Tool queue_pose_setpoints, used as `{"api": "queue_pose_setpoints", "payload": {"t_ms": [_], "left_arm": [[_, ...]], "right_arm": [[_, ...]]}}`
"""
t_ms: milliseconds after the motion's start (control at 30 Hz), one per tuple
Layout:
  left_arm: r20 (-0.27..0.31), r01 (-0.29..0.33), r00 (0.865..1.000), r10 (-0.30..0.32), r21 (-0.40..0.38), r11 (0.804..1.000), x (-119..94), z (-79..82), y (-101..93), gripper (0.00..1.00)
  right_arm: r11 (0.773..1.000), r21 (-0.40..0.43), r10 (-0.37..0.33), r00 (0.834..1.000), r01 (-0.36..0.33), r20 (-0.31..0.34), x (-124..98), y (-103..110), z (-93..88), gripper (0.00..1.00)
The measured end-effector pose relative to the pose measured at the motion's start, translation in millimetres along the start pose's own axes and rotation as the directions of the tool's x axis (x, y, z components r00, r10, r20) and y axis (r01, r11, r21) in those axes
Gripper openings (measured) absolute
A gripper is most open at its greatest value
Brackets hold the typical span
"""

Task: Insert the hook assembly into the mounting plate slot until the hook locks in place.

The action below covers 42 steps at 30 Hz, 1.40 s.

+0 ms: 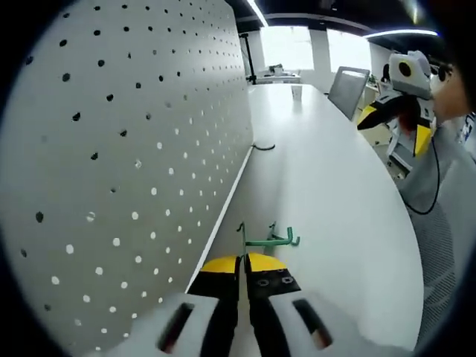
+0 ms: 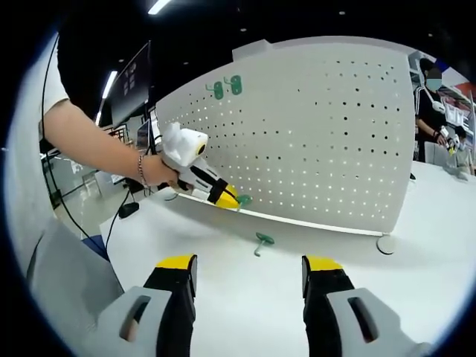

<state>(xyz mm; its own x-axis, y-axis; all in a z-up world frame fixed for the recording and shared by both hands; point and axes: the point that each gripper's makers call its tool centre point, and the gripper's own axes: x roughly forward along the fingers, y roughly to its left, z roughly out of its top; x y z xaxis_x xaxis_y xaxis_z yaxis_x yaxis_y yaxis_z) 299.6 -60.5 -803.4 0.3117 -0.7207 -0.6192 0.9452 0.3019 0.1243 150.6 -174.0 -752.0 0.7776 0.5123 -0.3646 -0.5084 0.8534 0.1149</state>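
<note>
The left tongs (image 1: 243, 269) are closed on a green hook (image 1: 269, 239), its long axis lying crosswise beside the pegboard (image 1: 134, 149). The right tongs (image 2: 249, 271) hover wide open, empty, above the counter (image 2: 245, 312).

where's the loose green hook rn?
In the right gripper view, the loose green hook lies on the white table, just in front of the pegboard, right of the left gripper.

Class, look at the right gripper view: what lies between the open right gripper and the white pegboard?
Bare white table, except one green hook lying loose before the pegboard, ahead of the right gripper.
</note>
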Motion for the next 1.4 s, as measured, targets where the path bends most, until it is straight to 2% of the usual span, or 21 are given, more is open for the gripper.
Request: {"api": "queue_pose_setpoints", "payload": {"t_ms": [300,567,633,800,967,1133,1267,1300,1400], "left_arm": [[0.087,-0.028,0.996,0.031,-0.033,0.999,-17,16.8,-1.2,0.03],[0.171,-0.072,0.982,0.081,-0.058,0.996,-33,34.5,2.0,0.03],[0.173,-0.078,0.981,0.089,-0.067,0.995,-36,35.5,1.0,0.03],[0.226,-0.102,0.967,0.122,-0.095,0.990,-45,46.8,2.0,0.03],[0.258,-0.108,0.957,0.132,-0.105,0.989,-55,56.1,-2.4,0.03],[0.302,-0.110,0.942,0.146,-0.133,0.985,-65,65.2,-5.2,0.03],[0.329,-0.116,0.932,0.153,-0.130,0.985,-75,70.6,-10.8,0.03],[0.343,-0.120,0.926,0.160,-0.133,0.984,-78,72.9,-11.7,0.03],[0.356,-0.124,0.920,0.162,-0.126,0.984,-85,76.7,-15.6,0.03]], "right_arm": [[1.000,-0.010,0.002,1.000,-0.002,0.014,0,1,4.9,0.55],[1.000,-0.007,0.010,1.000,-0.010,0.023,1,5,6.1,0.55],[1.000,-0.002,0.011,1.000,-0.011,0.029,1,5,8.1,0.55],[1.000,-0.007,0.011,0.999,-0.011,0.045,1,6,15.6,0.55],[1.000,-0.017,0.018,0.998,-0.017,0.063,1,10,25.9,0.55],[0.999,-0.029,0.027,0.997,-0.025,0.077,1,14,34.1,0.55],[0.999,-0.041,0.035,0.995,-0.031,0.089,1,16,43.0,0.55],[0.999,-0.044,0.036,0.995,-0.032,0.095,1,17,46.3,0.55],[0.998,-0.051,0.041,0.993,-0.036,0.107,2,20,53.0,0.55]]}}
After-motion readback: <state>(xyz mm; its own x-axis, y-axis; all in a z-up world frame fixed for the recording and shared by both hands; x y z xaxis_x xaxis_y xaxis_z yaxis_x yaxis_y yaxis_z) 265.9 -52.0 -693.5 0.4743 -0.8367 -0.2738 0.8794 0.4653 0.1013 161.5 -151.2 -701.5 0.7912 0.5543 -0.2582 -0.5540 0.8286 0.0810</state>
